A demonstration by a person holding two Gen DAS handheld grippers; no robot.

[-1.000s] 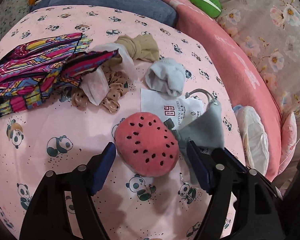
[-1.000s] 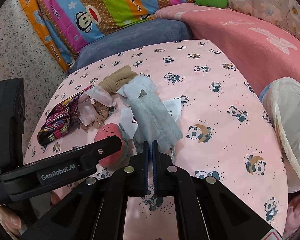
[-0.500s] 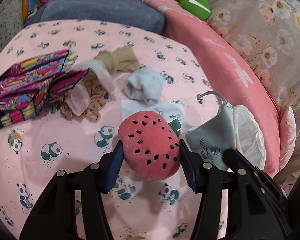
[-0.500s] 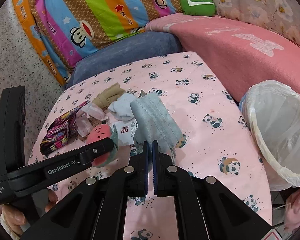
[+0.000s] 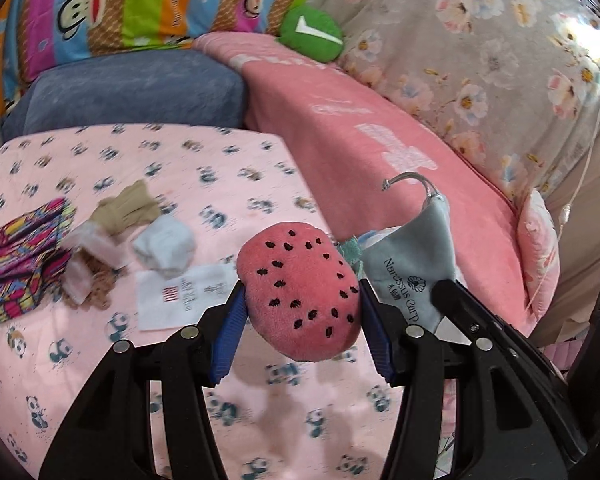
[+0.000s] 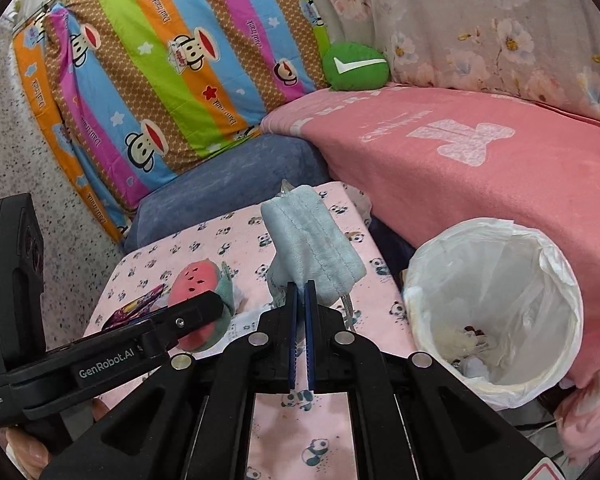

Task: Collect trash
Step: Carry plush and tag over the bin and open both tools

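Both lifted off table | left gripper [image 5: 300,322] clamps watermelon plush [image 5: 298,294]; right gripper [image 6: 299,316] pinches grey pouch [image 6: 314,250]

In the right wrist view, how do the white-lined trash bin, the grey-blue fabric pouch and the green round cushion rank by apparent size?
1. White-lined trash bin, clearly largest.
2. Grey-blue fabric pouch, held in the right gripper.
3. Green round cushion, smallest, though it lies farthest away, so its true size is uncertain.

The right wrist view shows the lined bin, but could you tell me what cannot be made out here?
- Bin contents: right wrist view, small and half hidden behind the liner's near wall.
- Small print on the white paper: left wrist view, blurred.
- Pouch grip: held by the right tool, whose closed pads cover its edge.
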